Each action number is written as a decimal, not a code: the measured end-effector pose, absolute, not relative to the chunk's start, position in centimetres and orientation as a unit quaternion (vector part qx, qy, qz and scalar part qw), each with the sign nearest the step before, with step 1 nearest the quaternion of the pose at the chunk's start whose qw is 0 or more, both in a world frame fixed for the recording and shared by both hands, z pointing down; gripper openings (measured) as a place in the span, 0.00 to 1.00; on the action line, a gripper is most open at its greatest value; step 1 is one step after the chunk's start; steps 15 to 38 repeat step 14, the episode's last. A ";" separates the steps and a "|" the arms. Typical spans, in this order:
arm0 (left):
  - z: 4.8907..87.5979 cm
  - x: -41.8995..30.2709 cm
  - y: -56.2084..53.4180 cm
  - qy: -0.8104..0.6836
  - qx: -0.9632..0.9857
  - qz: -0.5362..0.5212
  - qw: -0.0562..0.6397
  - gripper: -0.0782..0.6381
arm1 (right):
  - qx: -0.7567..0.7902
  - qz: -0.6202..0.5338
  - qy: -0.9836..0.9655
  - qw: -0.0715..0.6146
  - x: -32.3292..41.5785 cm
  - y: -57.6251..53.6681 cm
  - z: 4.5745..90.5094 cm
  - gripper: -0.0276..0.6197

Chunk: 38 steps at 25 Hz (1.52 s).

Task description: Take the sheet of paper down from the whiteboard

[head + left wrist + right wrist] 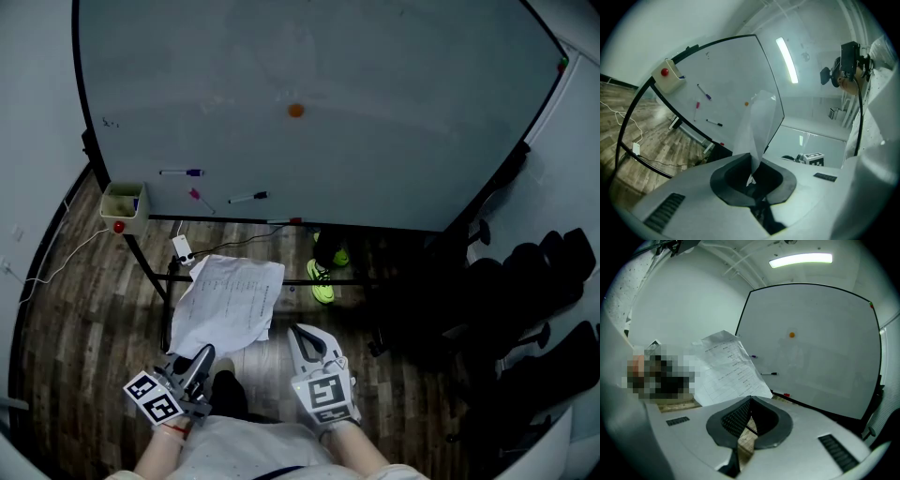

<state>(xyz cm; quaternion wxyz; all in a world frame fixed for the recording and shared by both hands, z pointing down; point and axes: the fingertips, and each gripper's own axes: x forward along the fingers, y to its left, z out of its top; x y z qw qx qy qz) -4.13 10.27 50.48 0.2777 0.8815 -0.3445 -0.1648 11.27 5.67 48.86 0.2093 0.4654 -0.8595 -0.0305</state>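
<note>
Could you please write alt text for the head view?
The left tongs hold a printed sheet of paper, already off the whiteboard, above a wooden floor. The right tongs are shut beside it; markers and an orange magnet sit on the board.

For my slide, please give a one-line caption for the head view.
Left claw holds the sheet of paper clear of the whiteboard; right claw shut.
</note>
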 end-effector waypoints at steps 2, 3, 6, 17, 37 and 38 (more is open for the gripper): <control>50.7 -4.2 10.6 -0.344 0.881 -0.164 0.279 0.13 | 0.465 -0.027 -0.859 0.211 11.4 6.1 49.3 0.07; 50.8 -4.2 10.8 -0.344 0.881 -0.163 0.280 0.13 | 0.465 -0.026 -0.859 0.211 11.4 6.2 49.4 0.07; 51.0 -4.3 10.8 -0.345 0.880 -0.162 0.283 0.13 | 0.466 -0.021 -0.859 0.211 11.5 6.2 49.8 0.07; 51.1 -4.1 10.9 -0.344 0.879 -0.161 0.289 0.13 | 0.468 -0.008 -0.859 0.206 11.6 6.1 50.3 0.07; 51.1 -4.1 10.9 -0.344 0.879 -0.161 0.289 0.13 | 0.468 -0.008 -0.859 0.206 11.6 6.1 50.3 0.07; 51.1 -4.1 10.9 -0.344 0.879 -0.161 0.289 0.13 | 0.468 -0.008 -0.859 0.206 11.6 6.1 50.3 0.07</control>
